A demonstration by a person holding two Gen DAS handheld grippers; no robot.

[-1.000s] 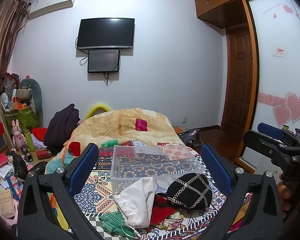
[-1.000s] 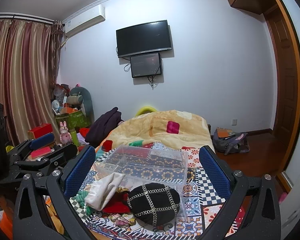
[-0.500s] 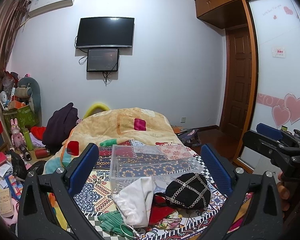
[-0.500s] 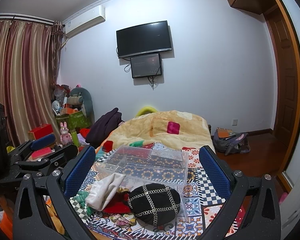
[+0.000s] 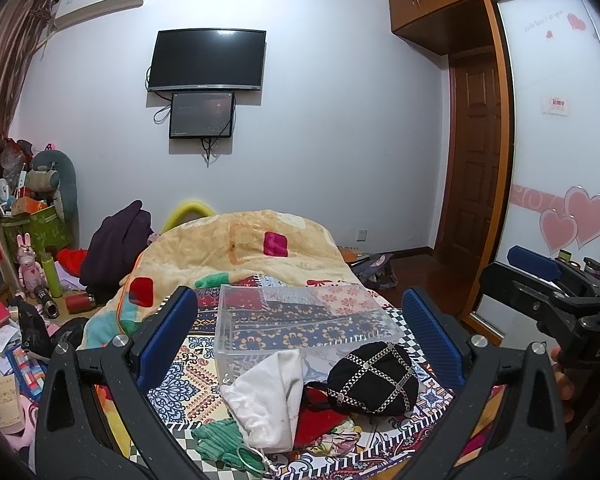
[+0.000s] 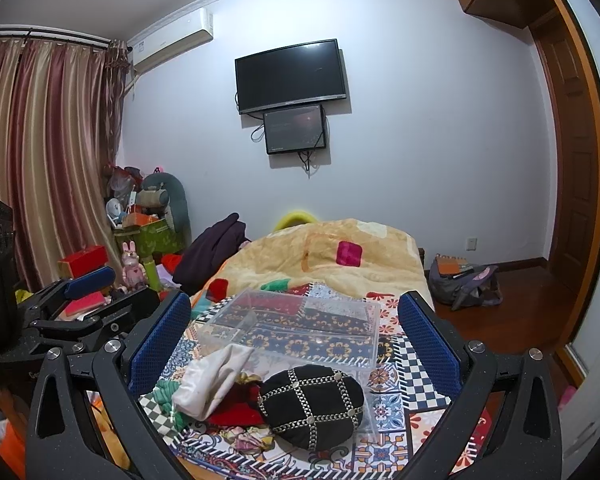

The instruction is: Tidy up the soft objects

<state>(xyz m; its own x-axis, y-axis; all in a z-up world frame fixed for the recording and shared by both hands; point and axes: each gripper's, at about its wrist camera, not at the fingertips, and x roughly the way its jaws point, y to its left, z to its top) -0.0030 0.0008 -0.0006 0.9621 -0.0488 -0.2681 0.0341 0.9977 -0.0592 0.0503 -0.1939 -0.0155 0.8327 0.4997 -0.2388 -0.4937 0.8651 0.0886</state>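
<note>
A pile of soft things lies on the patterned bedspread (image 5: 180, 376): a white cloth (image 5: 266, 396), a black hat with chain trim (image 5: 370, 378), a red cloth (image 5: 316, 422) and a green knit piece (image 5: 220, 442). Behind them stands an empty clear plastic box (image 5: 300, 320). My left gripper (image 5: 300, 320) is open and empty, held above the pile. My right gripper (image 6: 294, 322) is open and empty too, over the same pile: the hat (image 6: 312, 406), the white cloth (image 6: 212, 380) and the box (image 6: 300, 326).
A yellow blanket (image 5: 240, 248) is heaped at the bed's far end. Clutter, toys and boxes (image 5: 32, 264) fill the floor on the left. A bag (image 6: 464, 284) lies on the wooden floor at the right, near the door (image 5: 476, 152).
Both grippers have drifted slightly; the view has barely shifted. Nothing was taken or released.
</note>
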